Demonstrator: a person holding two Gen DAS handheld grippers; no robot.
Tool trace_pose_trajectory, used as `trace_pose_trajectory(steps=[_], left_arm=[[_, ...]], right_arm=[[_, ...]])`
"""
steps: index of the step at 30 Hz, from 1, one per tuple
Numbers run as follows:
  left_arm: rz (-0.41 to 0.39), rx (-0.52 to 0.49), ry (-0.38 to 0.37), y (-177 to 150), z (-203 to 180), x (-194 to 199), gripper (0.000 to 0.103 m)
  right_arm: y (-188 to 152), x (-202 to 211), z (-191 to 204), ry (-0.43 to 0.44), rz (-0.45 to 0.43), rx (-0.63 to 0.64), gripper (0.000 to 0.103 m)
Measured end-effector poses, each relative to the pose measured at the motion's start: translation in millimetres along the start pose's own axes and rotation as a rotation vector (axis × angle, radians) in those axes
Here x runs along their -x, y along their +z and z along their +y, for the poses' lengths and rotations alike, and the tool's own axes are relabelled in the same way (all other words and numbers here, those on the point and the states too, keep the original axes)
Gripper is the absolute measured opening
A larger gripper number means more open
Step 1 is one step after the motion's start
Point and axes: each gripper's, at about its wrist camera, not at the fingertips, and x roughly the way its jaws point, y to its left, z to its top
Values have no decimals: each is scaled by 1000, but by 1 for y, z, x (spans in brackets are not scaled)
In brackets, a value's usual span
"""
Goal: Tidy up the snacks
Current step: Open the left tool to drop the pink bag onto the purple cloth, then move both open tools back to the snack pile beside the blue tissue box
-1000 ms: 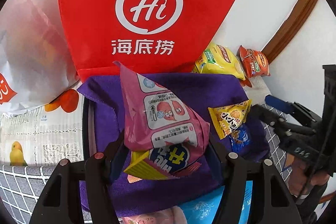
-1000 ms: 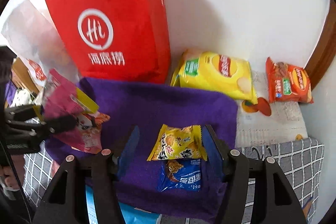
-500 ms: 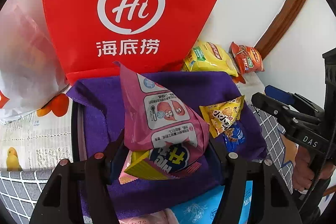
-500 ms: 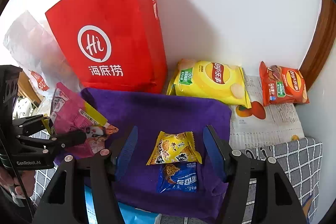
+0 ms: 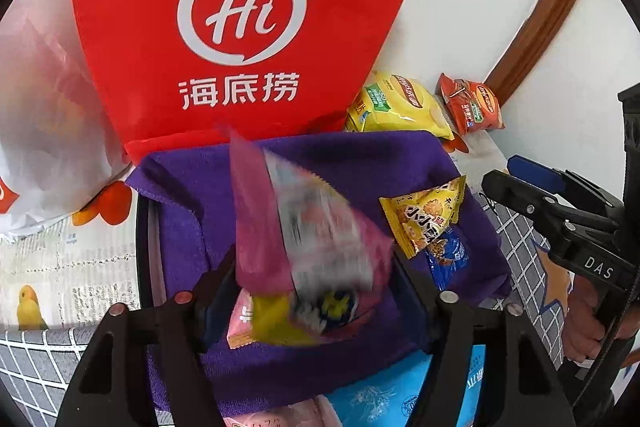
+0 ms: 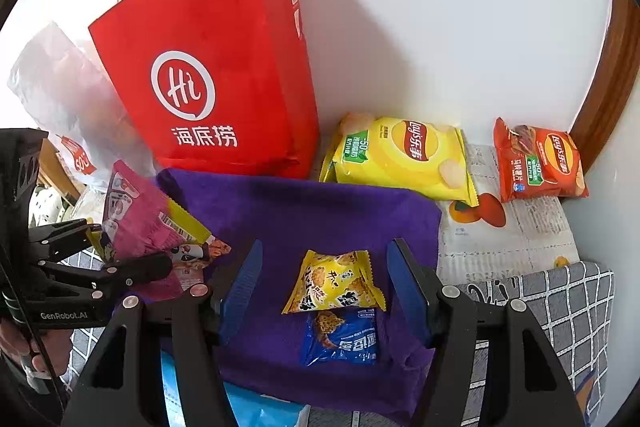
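My left gripper [image 5: 312, 291] is shut on a pink snack packet [image 5: 304, 227], blurred with motion, held above a purple cloth [image 5: 352, 163]. A second pink-and-yellow packet [image 5: 256, 323] shows under it. In the right wrist view the same pink packet [image 6: 140, 223] sits in the left gripper [image 6: 120, 259] at the cloth's left edge. My right gripper [image 6: 324, 283] is open and empty above a small yellow packet [image 6: 332, 283] and a blue packet [image 6: 344, 339] on the purple cloth [image 6: 304, 211].
A red paper bag [image 6: 216, 67] stands against the white wall behind the cloth, with a white plastic bag [image 6: 60, 91] to its left. A yellow chip bag [image 6: 400, 155] and an orange chip bag [image 6: 540, 163] lie at the back right on newspaper. A light blue packet [image 5: 400, 395] lies at the front.
The pink packet in my left gripper has shifted and is now blurred, tipping right and downward. My right gripper has drawn back and up a little, staying open over the yellow and blue packets.
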Motion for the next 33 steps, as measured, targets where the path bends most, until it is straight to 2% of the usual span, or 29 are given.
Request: trace_pose_trajectory(steps=[2,11,20,23,26,29,31,33], left_arm=[[-18,-9,12,0,-2,5,79],[-72,-8,13,1,-1,32,79],[-160,-41,-74,-4,-20,70,79],[-190,-46,-146,-7,-30,84,79],[-214,-57,-164,-10,-40,93,79],[-258,-95,-141,-14,-54,105,79],[-263,-102,-127,-17,-59,112,79],[-259,-100,-131,-23,-61,117,79]], right_arm=[[0,2,2,-1,-4,2,65],[0,22,4,-12,-47,-36,65],[-27,61,8,-62,-66,-38,65],[-39,77,8,-77,-63,-36,65],[-50,91,9,-99,-42,-30,65],[-61,108,10,-158,-57,-25,65],[-68,119,12,-183,-66,-16,69],[-74,129,14,-201,-82,-19,78]])
